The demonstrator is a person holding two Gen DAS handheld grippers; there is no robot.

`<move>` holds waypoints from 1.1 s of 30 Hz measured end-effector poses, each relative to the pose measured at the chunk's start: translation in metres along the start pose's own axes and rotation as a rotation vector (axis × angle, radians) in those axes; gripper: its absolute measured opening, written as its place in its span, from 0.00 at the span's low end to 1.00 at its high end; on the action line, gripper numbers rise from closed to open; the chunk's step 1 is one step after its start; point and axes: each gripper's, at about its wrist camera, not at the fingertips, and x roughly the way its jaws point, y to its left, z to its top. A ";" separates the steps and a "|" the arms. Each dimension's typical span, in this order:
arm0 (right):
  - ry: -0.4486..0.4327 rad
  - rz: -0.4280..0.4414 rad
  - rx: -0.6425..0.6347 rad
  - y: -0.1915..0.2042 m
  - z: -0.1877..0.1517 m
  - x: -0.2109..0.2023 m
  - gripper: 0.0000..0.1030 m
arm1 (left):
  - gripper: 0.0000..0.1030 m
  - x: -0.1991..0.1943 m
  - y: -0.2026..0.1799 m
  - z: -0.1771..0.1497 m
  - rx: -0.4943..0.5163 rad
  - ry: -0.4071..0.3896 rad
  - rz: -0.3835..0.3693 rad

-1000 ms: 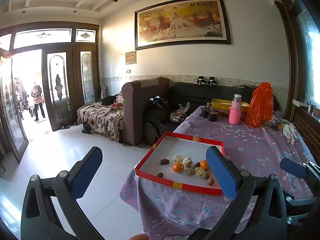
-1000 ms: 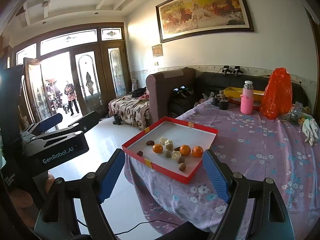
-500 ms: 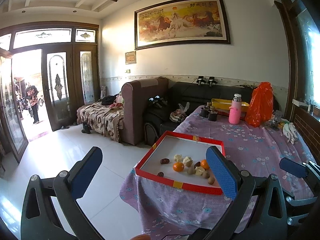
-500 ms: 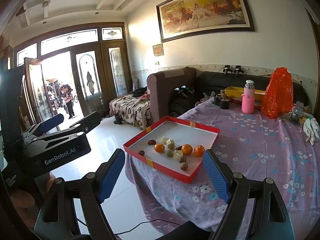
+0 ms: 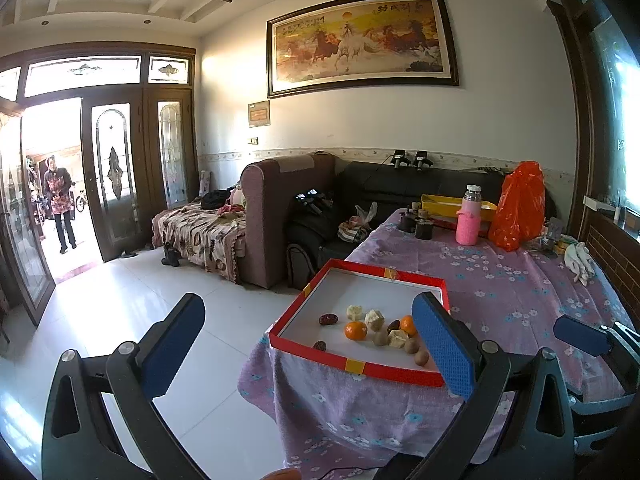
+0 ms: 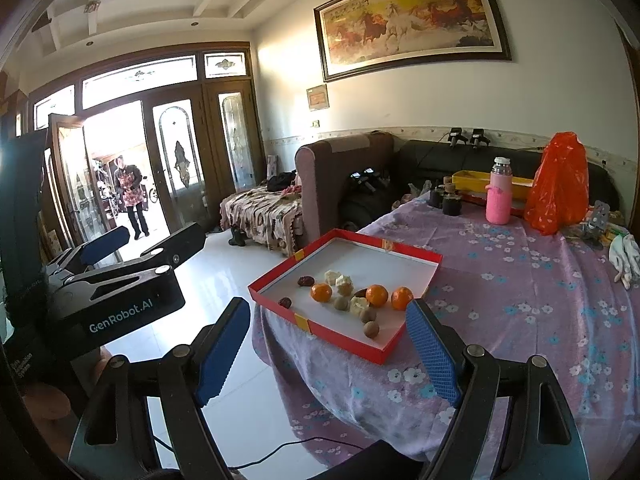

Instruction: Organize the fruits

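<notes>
Both the left gripper (image 5: 308,340) and right gripper (image 6: 328,350) hang released and hold nothing, short of the worktop (image 6: 520,300); the fruits (image 6: 352,294) lie mixed together in the red tray (image 6: 344,236), so sorting seems left

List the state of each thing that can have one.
Left gripper: open, empty.
Right gripper: open, empty.
Tray: open, on the table, fruit loose inside.
Oranges: in the tray, unsorted.
Pink bottle: upright, capped.
Orange bag: standing.
Door: open.
</notes>
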 end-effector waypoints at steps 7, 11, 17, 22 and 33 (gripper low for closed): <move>-0.003 0.000 -0.001 0.001 -0.001 0.001 0.79 | 1.00 0.001 0.000 -0.003 0.002 -0.001 -0.005; -0.002 -0.001 -0.001 0.001 -0.001 0.001 0.79 | 1.00 0.003 -0.001 -0.005 0.002 -0.002 -0.009; -0.001 0.000 -0.001 0.002 -0.002 0.001 0.79 | 1.00 0.002 0.000 -0.005 0.001 0.000 -0.009; -0.001 0.000 -0.002 0.002 -0.002 0.001 0.79 | 1.00 0.002 0.001 -0.005 0.001 0.000 -0.010; -0.003 0.006 -0.008 0.003 0.000 0.003 0.79 | 1.00 -0.001 0.005 -0.004 -0.001 -0.010 -0.010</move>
